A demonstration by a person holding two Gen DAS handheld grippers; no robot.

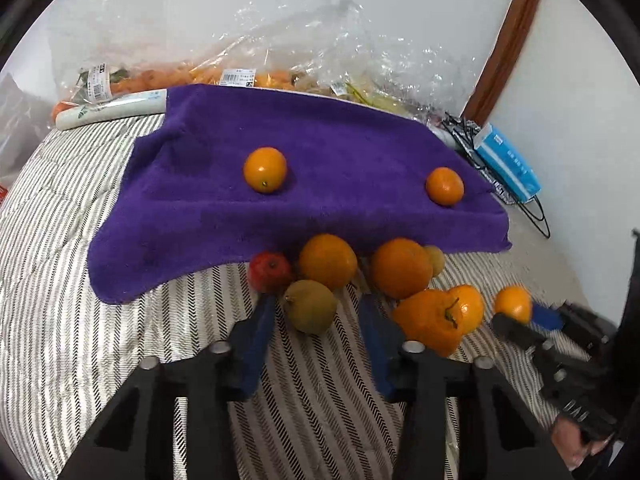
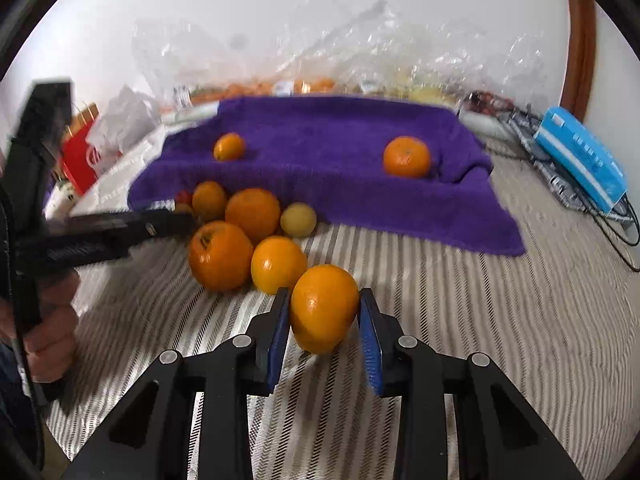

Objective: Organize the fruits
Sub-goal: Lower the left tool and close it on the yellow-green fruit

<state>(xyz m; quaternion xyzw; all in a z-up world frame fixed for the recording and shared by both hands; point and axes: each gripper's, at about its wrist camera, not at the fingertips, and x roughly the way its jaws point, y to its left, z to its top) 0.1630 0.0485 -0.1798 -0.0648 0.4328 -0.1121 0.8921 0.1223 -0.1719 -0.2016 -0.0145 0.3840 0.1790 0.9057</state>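
Note:
A purple towel (image 1: 320,152) lies on the striped bedcover with two small oranges (image 1: 265,169) (image 1: 444,186) on it. Against its front edge lies a heap of fruit: a red apple (image 1: 269,271), two big oranges (image 1: 327,261) (image 1: 401,267), a green-brown pear (image 1: 310,306) and a lumpy orange citrus (image 1: 430,320). My left gripper (image 1: 316,292) straddles the pear, and a gap shows beside the right pad, so it stands open. My right gripper (image 2: 325,294) is shut on an orange (image 2: 324,308), just right of the heap. It also shows in the left wrist view, where the right gripper (image 1: 516,316) holds that orange (image 1: 512,302).
Clear plastic bags (image 1: 280,60) of produce lie behind the towel by the white wall. A blue box (image 1: 508,162) and black cables sit at the right. A red packet (image 2: 82,156) and crumpled plastic are at the left. A hand (image 2: 48,328) grips the left tool.

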